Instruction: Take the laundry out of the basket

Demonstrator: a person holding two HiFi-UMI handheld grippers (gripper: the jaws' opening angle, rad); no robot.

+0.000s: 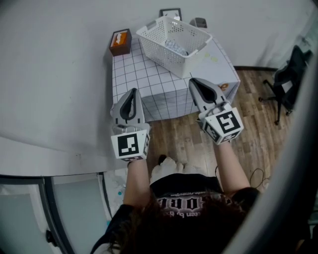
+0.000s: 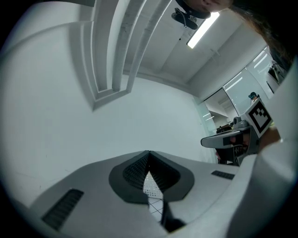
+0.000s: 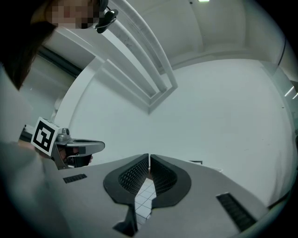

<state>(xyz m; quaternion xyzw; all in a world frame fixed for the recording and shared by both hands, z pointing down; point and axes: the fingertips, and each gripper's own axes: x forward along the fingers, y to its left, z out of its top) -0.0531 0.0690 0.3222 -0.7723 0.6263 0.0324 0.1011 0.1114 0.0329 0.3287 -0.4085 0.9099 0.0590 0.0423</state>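
A white perforated laundry basket [image 1: 174, 43] stands on a small table with a checked cloth [image 1: 144, 82], at its far right part. Some pale laundry [image 1: 176, 48] shows inside it. My left gripper [image 1: 132, 92] is held up in front of the table's near left edge, jaws shut and empty. My right gripper [image 1: 194, 82] hovers over the table's near right corner, just short of the basket, also shut with nothing between its jaws. In the left gripper view the gripper [image 2: 149, 153] points up at the wall; the right gripper [image 3: 149, 156] does likewise, its tips touching.
An orange box [image 1: 120, 42] sits at the table's far left corner. A dark picture frame [image 1: 170, 12] and a small grey object [image 1: 199, 22] stand behind the basket. White wall lies to the left, wooden floor [image 1: 258, 124] to the right, with a black chair [image 1: 290, 74].
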